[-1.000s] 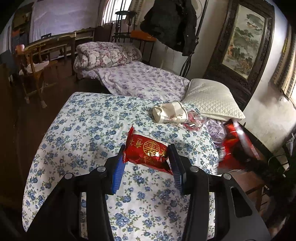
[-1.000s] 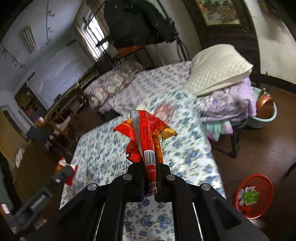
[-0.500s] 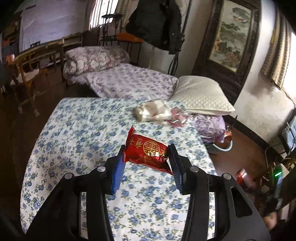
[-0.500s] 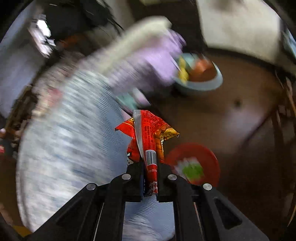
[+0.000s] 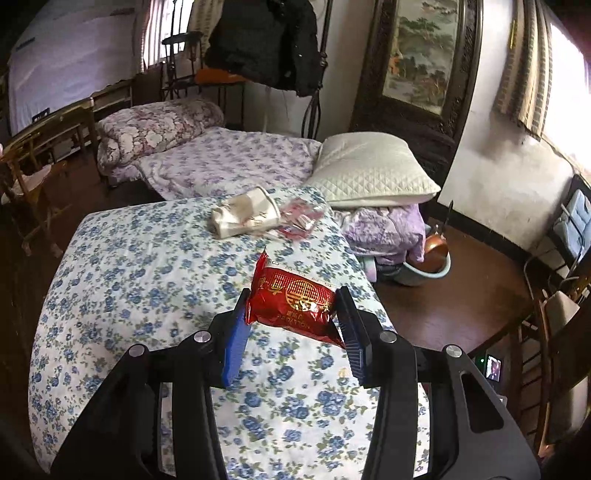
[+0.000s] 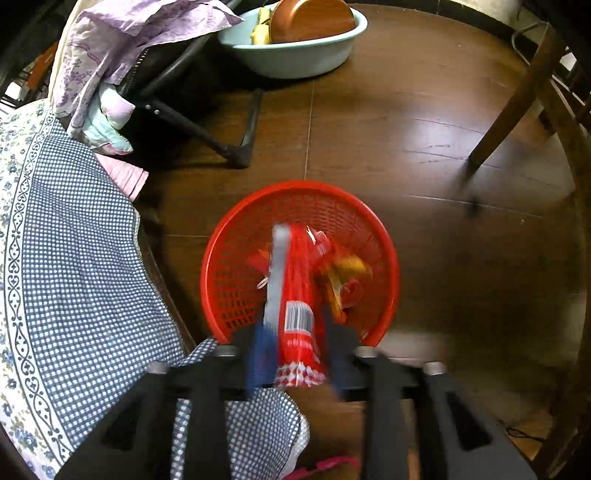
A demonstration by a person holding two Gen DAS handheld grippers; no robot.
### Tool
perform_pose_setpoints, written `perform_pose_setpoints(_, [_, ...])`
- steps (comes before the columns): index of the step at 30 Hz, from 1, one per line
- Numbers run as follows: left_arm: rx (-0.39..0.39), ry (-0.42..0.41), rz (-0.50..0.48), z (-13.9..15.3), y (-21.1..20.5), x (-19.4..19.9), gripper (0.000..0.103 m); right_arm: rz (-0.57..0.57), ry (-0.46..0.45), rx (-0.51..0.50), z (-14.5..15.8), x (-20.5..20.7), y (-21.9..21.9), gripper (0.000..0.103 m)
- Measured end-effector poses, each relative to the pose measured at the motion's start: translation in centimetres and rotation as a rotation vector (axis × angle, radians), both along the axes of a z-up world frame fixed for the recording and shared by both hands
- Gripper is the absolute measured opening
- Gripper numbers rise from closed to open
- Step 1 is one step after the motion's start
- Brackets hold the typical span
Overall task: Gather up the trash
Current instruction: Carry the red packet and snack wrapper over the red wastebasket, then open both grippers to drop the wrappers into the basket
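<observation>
A blue-flowered bedspread (image 5: 147,288) covers the bed, dark wood floor (image 6: 424,147) beside it. The left gripper (image 5: 291,325) clamps a red snack packet (image 5: 291,302). The right gripper (image 6: 295,354), jaws just opened, frees a red wrapper (image 6: 295,295) over the red basket (image 6: 369,221)

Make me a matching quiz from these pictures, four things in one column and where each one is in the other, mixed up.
Things:
1. red snack packet
2. striped wrapper
3. white pillow
4. copper pot

Places:
A. in the pale blue basin
B. between the left gripper pads
C. over the red basket, between the right gripper jaws, which have just been opening
D. on the folded purple bedding

Pairs: 1-B, 2-C, 3-D, 4-A
</observation>
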State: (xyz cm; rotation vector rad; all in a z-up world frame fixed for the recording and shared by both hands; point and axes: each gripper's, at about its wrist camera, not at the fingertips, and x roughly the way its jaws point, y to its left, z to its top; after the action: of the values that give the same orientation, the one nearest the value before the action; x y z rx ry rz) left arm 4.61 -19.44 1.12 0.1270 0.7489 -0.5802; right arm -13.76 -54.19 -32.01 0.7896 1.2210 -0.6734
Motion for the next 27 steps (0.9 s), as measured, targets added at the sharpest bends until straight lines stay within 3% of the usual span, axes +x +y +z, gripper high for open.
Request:
perform_pose_setpoints(7, [0.02,0.077,-0.124,-1.5,-6.5,-2.8,0.046,0.011,-0.016,-0.014,2.0,-1.7,-1.1,0.05])
perform_pose_setpoints(12, [0.042,0.169,-0.247,-2.7,-14.2,-6.9,0.046,0.043,-0.051,-0.075,6.2,-4.1,-1.9,0.051])
perform_pose_setpoints(19, [0.096,0.253,-0.294,-4.9,-21.4,-10.1,0.046,0.074,-0.127,-0.156,12.4,-8.5,-2.8,0.051])
perform_pose_setpoints(27, [0.241,0.4,-0.261,-16.2,-28.8,-11.1,0.046,0.032,-0.179,-0.185,14.8,-11.0,-4.4,0.053])
